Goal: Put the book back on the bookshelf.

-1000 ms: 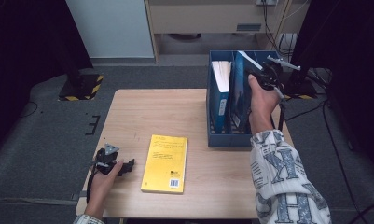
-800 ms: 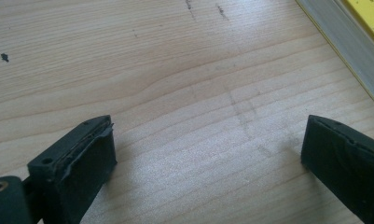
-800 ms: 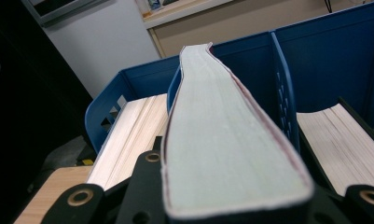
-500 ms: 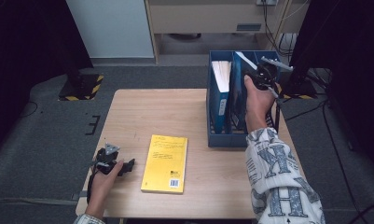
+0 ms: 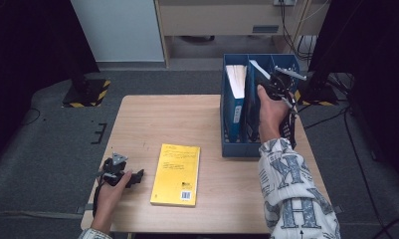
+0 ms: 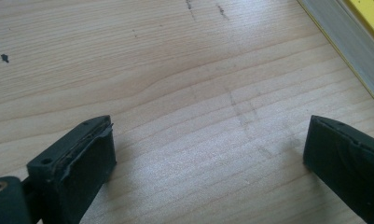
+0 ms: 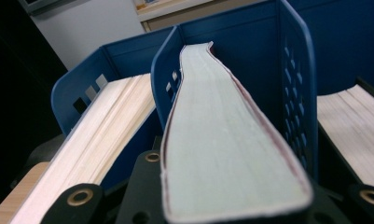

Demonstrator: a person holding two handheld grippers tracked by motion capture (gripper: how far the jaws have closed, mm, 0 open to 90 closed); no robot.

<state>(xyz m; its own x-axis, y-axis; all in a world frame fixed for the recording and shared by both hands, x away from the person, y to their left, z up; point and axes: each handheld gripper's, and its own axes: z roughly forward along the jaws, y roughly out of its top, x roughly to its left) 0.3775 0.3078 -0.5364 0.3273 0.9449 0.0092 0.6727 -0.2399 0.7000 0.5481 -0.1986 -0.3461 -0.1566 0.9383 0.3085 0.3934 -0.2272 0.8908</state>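
Observation:
A blue file rack stands at the table's right side. My right gripper hangs over its middle slot, shut on a thin book with a dark red cover. In the right gripper view the book's pale page edge runs away from the jaws, down between the rack's blue dividers. A yellow book lies flat near the table's front. My left gripper rests on the wood left of it, open with bare table between its fingers.
A thick book stands in the rack's left slot. Another book's pages show beyond the right divider. The yellow book's edge runs close by the left gripper. Cables and a stand base lie beyond the table's right edge.
My right gripper has shifted slightly left with the thin book, bringing it over the rack's middle slot. The left gripper and yellow book have stayed put.

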